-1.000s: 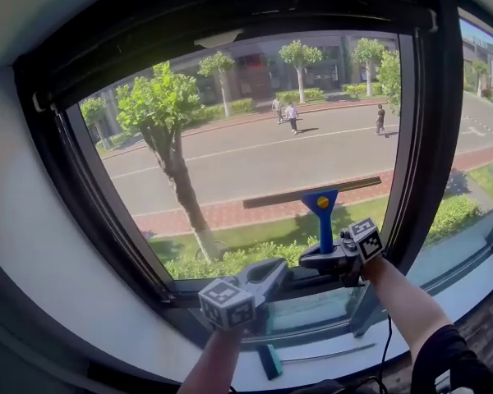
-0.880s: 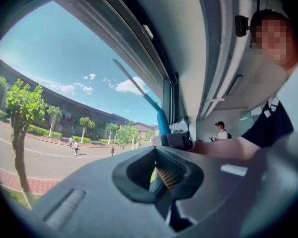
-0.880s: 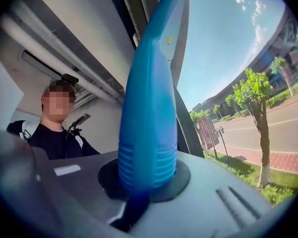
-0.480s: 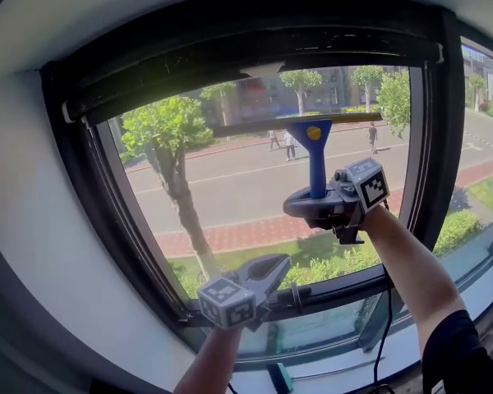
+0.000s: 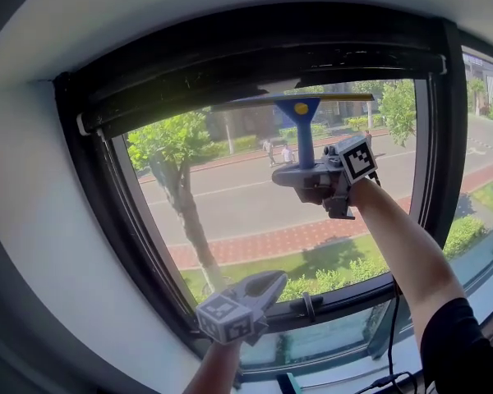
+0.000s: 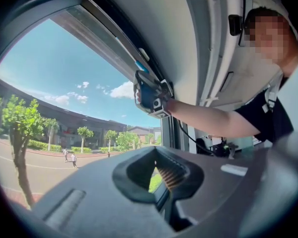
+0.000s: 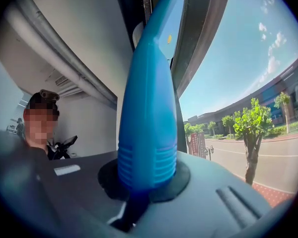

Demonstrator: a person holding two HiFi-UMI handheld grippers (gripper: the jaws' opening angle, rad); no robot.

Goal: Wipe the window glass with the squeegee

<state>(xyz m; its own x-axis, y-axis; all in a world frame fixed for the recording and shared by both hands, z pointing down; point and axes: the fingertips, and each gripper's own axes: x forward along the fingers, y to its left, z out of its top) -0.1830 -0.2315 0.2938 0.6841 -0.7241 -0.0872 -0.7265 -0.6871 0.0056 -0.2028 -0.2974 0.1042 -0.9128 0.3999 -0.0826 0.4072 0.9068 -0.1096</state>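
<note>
Right gripper (image 5: 301,174) raised high at the window, jaws clamped on the blue handle of the squeegee (image 5: 302,135); the right gripper view confirms it, with the ribbed grip seated in the round notch between the jaws and the handle running up and away from the camera. Squeegee stands upright, head uppermost, a yellow dot on the head. Its dark blade (image 5: 289,99) lies level across the window glass (image 5: 230,212), close under the top rail of the dark window frame (image 5: 230,60) and in the right half of the pane; whether the rubber actually touches the glass I cannot tell from the head view. My right forearm reaches up from lower right, marker cube just beside the wrist. Left gripper (image 5: 269,284) hangs low, near the bottom rail and left of centre, well apart from the squeegee. Its jaws are drawn together with only a slit of daylight showing through the notch, and nothing sits between them. Through the glass: a tree (image 5: 177,158) at left, a grey road, a red brick strip, a hedge, sunlit. A black cable (image 5: 392,335) trails down below my right arm
</note>
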